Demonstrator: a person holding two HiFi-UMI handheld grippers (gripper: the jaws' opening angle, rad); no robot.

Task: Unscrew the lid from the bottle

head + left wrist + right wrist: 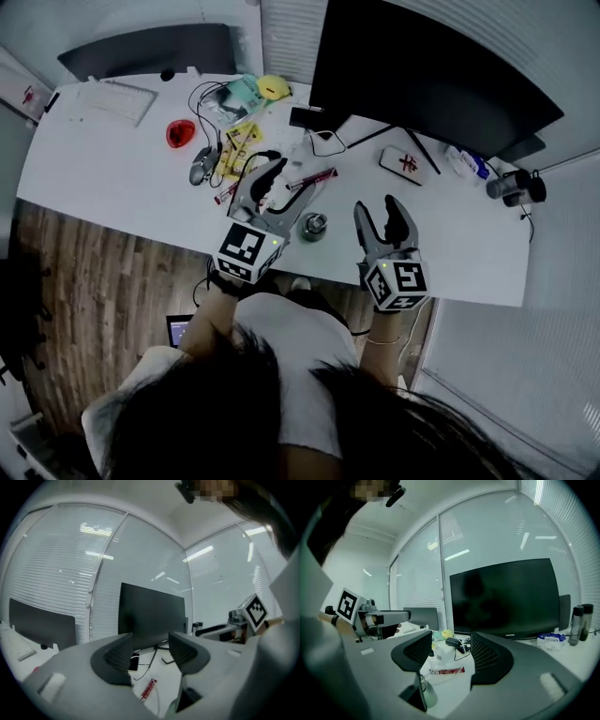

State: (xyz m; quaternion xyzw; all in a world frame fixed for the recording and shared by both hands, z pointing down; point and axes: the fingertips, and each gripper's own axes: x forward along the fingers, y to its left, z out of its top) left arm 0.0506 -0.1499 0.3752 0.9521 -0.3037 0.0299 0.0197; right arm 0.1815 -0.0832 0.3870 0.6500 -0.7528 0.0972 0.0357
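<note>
The left gripper (268, 178) and right gripper (378, 216) are being held just inside the near edge of the desk (122, 178), both with jaws kept wide and empty. The small bottle (313, 226) is being flanked by them on bare desktop, touched by neither.

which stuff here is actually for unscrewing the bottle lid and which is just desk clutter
For the job:
- small metal bottle
- left gripper, open and empty
- right gripper, open and empty

Just lying about:
- monitor
- keyboard
- mouse
- yellow packets
- red packet
</note>
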